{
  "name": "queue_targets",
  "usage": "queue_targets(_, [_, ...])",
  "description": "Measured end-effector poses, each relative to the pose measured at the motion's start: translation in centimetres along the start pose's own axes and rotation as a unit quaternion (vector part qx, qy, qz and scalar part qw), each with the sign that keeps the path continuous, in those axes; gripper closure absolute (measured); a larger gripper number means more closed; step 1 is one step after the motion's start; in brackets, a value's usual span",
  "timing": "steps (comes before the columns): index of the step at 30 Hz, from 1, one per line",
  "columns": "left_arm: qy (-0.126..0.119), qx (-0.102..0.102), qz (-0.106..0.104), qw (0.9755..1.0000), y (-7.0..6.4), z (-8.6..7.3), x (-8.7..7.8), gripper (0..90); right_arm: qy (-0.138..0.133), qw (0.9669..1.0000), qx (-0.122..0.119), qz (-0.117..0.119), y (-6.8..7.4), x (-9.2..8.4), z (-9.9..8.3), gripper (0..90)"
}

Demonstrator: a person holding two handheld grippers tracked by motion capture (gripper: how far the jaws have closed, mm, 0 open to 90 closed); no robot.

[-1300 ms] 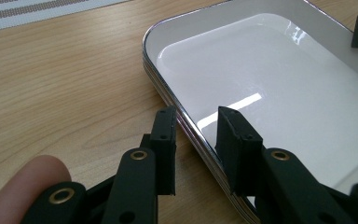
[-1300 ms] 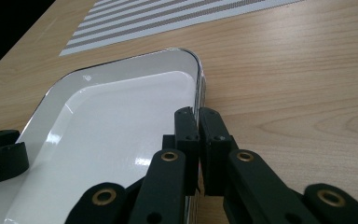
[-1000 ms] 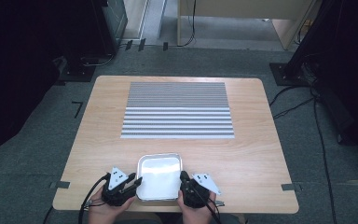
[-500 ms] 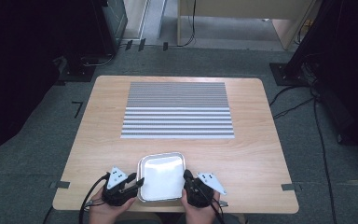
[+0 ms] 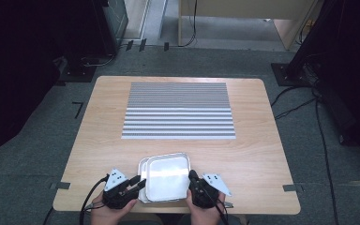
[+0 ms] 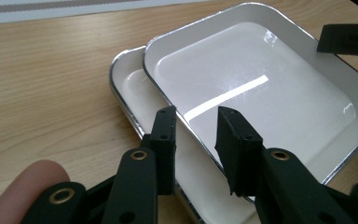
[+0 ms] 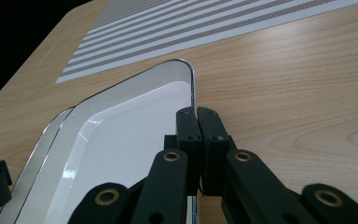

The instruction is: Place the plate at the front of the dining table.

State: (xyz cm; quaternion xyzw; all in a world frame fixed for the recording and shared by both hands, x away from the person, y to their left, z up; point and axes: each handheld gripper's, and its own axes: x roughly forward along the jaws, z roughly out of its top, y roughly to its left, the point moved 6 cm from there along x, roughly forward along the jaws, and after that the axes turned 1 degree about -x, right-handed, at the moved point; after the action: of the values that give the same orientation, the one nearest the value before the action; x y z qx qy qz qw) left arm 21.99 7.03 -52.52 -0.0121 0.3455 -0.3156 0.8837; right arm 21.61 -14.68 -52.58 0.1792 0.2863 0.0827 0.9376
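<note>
Since the earlier frames the upper tray [image 5: 167, 176] has shifted to the right, so the lower tray [image 5: 142, 174] now peeks out at its left. Both lie on a light wooden table [image 5: 258, 154] near the person's edge, below a grey striped mat [image 5: 178, 110]; around is dark carpet with cables. The trays' long axis runs roughly left to right. No writing is readable. The right gripper [image 7: 198, 116] is clenched on the upper tray's rim. The left gripper [image 6: 196, 126] straddles that tray's rim, its jaws just closing, pads not yet pressing.
</note>
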Motion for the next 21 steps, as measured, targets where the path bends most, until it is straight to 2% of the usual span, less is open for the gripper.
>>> queue_targets(4, [0.011,-0.002,-0.003,0.9999,-0.3,-0.2,0.6,70.8,-0.003,1.0000,-0.002,-0.003,-0.2,-0.1,0.1,89.8])
queue_targets(6, [0.026,-0.009,-0.010,0.9996,-0.6,-0.5,1.2,71.3,-0.004,1.0000,-0.005,-0.003,-0.3,-0.2,0.0,89.6])
queue_targets(10, [0.034,-0.013,-0.010,0.9993,-0.7,-0.7,1.6,72.0,-0.002,0.9999,-0.012,-0.001,-0.3,-0.2,0.0,89.2])
queue_targets(11, [0.033,-0.028,-0.016,0.9989,-0.6,-0.6,1.7,72.2,-0.002,0.9999,-0.014,-0.002,-0.3,-0.3,0.0,89.2])
queue_targets(12, [0.033,-0.028,-0.016,0.9989,-0.6,-0.6,1.7,72.4,-0.002,0.9999,-0.014,-0.002,-0.3,-0.3,0.0,89.2])
queue_targets(13, [0.033,-0.041,-0.023,0.9983,-0.4,-0.6,1.7,72.3,-0.001,0.9998,-0.020,-0.003,-0.3,-0.3,-0.1,89.0])
queue_targets(19, [0.032,-0.050,-0.025,0.9979,-0.4,-0.6,1.7,69.9,0.000,0.9997,-0.026,-0.001,-0.4,-0.3,-0.1,88.7])
queue_targets(21, [0.038,-0.063,-0.027,0.9969,-0.2,-0.8,2.0,68.3,0.007,0.9996,-0.026,0.000,-0.4,-0.2,-0.3,88.5])
